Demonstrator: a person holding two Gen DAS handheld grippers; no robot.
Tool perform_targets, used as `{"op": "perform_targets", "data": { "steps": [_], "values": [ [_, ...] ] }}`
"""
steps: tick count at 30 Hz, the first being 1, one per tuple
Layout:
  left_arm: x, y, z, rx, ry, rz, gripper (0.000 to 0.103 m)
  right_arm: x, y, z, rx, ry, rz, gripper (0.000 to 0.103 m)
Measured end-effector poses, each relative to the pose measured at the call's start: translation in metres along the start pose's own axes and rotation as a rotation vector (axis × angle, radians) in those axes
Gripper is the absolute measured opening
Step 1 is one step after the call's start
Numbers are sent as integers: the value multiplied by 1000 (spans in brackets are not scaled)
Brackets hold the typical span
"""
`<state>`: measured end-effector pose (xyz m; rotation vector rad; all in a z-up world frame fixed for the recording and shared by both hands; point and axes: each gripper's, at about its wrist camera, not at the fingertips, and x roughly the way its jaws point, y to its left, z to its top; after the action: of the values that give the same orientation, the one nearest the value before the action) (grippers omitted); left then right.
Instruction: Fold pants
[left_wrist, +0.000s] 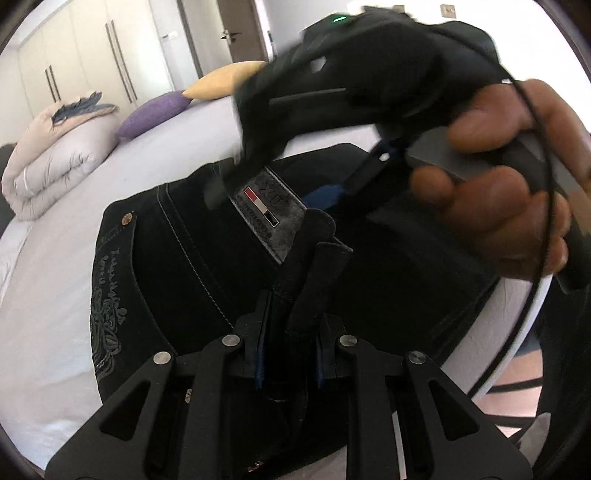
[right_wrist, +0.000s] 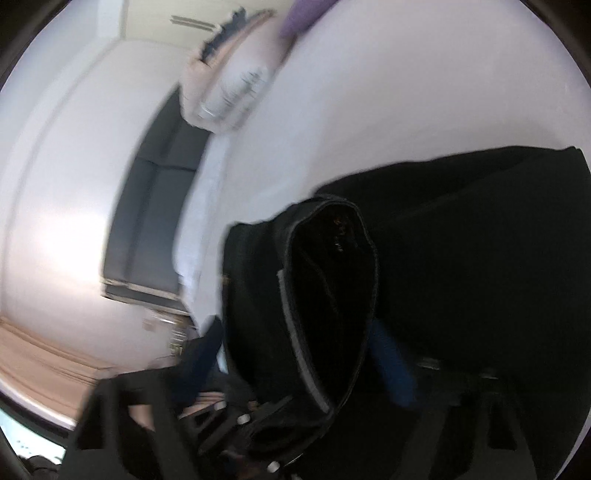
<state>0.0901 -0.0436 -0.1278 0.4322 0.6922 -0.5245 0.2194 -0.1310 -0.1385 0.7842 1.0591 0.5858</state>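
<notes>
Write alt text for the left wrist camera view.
The left tool is clamped on a fold of black pants lying on a white bed. A hand holds the right tool near the waistband patch.

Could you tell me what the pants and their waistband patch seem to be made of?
The pants look like black denim, matte, with pale contrast stitching and a metal rivet. The waistband patch looks like grey suede or faux leather, going by its fuzzy nap and stitched border; which one is unclear.
</notes>
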Motion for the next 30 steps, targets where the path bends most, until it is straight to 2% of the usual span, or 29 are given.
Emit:
{"op": "perform_targets", "data": {
  "steps": [3, 6, 10, 13, 20, 28, 30],
  "values": [
    [2, -11, 1, 18, 1, -4, 17, -4, -8, -1, 3, -4, -45, 20],
    [2, -28, 1, 40, -4, -23, 17, -15, -5, -6, -29, -28, -81, 14],
    [10, -38, 17, 67, -18, -54, 17, -33, -3, -3, -54, -56, -129, 13],
    [13, -56, 30, 100, -38, -82, 17, -44, -6, 6, -56, -78, -143, 13],
    [29, -86, 41, 154, -43, -128, 17, -77, -27, 1, -38, -125, -162, 12],
    [51, -84, 51, 179, -33, -145, 17, -87, -45, -1, 6, -161, -129, 12],
    [55, -66, 52, 181, -32, -148, 17, -89, -49, -3, 15, -170, -128, 12]
  ]
}}
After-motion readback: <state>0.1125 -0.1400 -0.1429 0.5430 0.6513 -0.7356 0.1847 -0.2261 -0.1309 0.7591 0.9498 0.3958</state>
